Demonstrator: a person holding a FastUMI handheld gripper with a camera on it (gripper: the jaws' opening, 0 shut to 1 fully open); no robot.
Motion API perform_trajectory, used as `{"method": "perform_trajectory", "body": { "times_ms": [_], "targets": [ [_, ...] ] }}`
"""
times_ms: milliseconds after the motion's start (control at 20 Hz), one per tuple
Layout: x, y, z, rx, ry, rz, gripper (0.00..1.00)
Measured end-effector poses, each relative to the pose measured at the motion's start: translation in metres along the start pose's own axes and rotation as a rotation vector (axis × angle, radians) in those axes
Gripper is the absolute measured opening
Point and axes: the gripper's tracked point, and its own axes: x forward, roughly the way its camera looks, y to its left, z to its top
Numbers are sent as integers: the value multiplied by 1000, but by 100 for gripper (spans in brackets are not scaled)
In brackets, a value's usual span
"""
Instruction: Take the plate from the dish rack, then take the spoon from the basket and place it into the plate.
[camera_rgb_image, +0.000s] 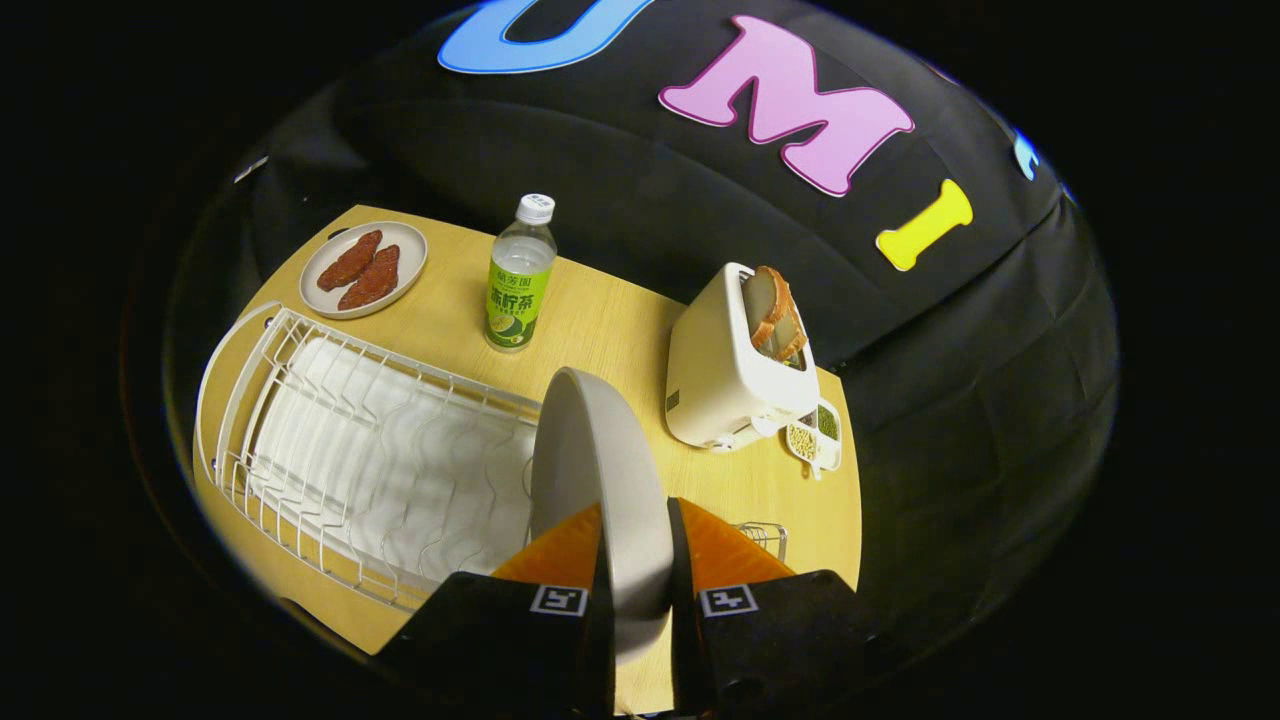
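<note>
The hand-held gripper (636, 560) clamps the upright plate (600, 480) edge-on between both fingers, beside the dish rack (350, 450) on the bench (600, 320).

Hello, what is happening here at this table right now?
A person's handheld gripper is shut on a grey plate, holding it on edge just above the right end of the white dish rack. The spoon step is not yet done; part of a wire basket shows beside the right finger. Beyond stand a bottle, a toaster with bread, and a second plate holding food.
</note>
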Motion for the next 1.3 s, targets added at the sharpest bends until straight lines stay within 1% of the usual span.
{"method": "perform_trajectory", "body": {
  "times_ms": [100,150,250,350,400,500,600,700,800,900,1100,1150,1300],
  "targets": [
    [2,-6,-4,67,36,-9,26],
    [3,-8,-2,80,43,-17,26],
    [3,-9,7,62,38,-47,26],
    [-2,-4,17,16,37,-61,26],
    [-5,0,23,15,21,-48,26],
    [-13,-1,26,55,-1,-11,26],
    [-22,-11,24,123,-26,53,26],
    [-35,-13,17,206,-53,184,26],
    [-56,-27,-4,286,-67,306,26],
    [-71,-41,-30,348,-78,374,26],
    [-96,-69,-110,429,-52,462,26],
    [-101,-70,-133,453,-28,492,26],
    [-107,-63,-183,539,34,576,26]
  ]
}}
